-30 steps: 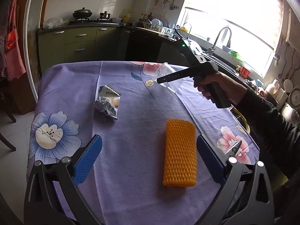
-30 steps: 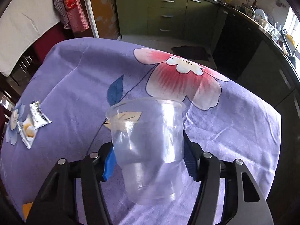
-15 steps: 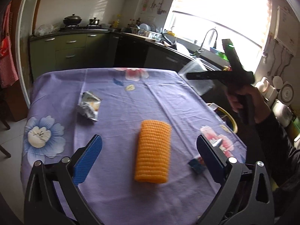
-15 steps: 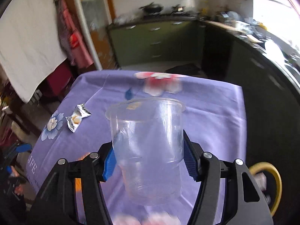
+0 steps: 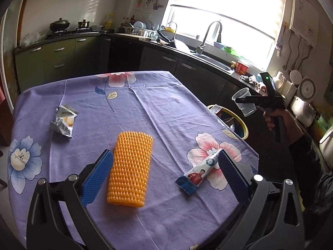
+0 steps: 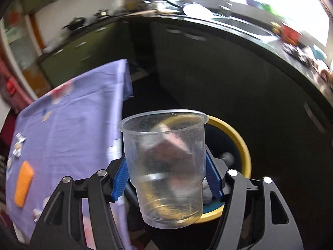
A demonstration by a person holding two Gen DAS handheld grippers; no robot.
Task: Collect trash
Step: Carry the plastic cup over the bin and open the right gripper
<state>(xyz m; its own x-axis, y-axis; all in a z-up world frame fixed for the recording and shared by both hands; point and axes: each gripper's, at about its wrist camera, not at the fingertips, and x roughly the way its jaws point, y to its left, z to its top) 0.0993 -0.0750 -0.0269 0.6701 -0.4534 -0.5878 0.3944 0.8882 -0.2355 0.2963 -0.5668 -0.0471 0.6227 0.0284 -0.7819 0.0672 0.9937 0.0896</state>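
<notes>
Left gripper (image 5: pixel 162 176): spread wide and empty, low over the tabletop (image 5: pixel 166 104) just short of the orange foam net (image 5: pixel 130 168), likely lined up to take it next.
Orange foam net: lies flat on the tabletop, nearest trash to the left gripper, its near end between the blue pads.
Toothpaste tube (image 5: pixel 200 171): to the right of the orange foam net, its far end hidden behind the right-hand pad.
Snack wrapper (image 5: pixel 63 120): crumpled, beyond the orange foam net and to its left, well apart.
Right gripper (image 6: pixel 166 179): jaws opening around the clear plastic cup (image 6: pixel 164 164), pads at its sides; carried off the tabletop so it can drop.
Clear plastic cup: upright, above the bin.
Bin (image 6: pixel 241 145): yellow-rimmed, on the floor beside the tabletop's right edge, far from the orange foam net, already holding scraps.
</notes>
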